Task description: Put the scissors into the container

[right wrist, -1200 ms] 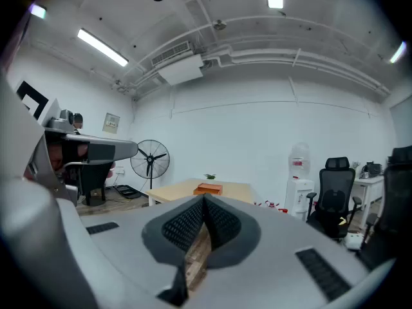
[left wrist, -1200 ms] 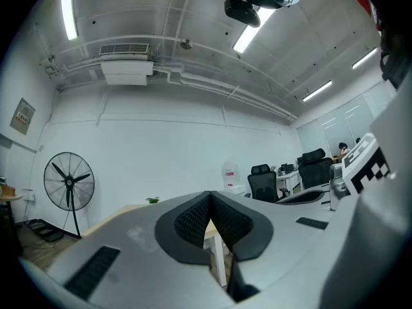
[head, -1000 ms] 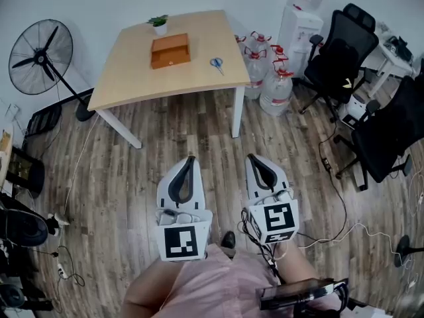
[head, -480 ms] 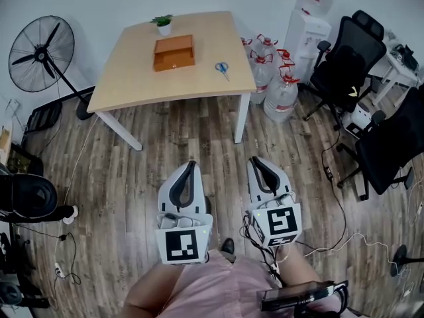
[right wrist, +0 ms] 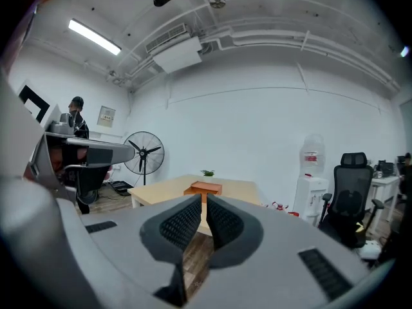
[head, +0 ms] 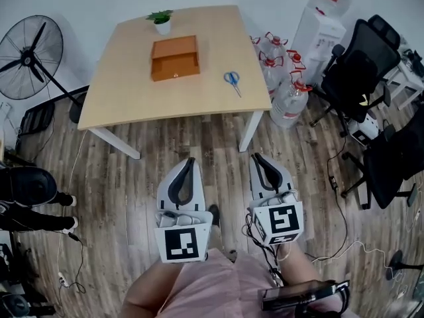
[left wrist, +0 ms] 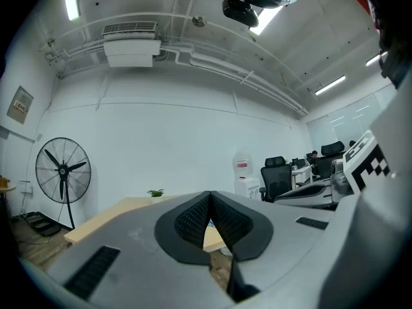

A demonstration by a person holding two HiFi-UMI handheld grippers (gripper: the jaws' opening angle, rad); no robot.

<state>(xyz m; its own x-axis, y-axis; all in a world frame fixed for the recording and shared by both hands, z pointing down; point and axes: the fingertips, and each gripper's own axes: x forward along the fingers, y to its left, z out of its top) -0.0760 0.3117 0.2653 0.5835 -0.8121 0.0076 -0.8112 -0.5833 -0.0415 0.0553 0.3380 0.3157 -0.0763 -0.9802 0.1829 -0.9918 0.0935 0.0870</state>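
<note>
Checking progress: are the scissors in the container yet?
Out. The scissors lie on the table, beside the wooden container, not touching it.

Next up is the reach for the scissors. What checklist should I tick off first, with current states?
1. Scissors visible and lying free on the table: ok.
2. Container open to receive them: cannot tell from above.
3. Left gripper empty: ok, jaws together on nothing.
4. Right gripper empty: ok, jaws together on nothing.
5. Jaws open for a grasp: not ok, both shut.
6. Grippers at the table: not ok, both hang over the floor, short of its near edge.
</note>
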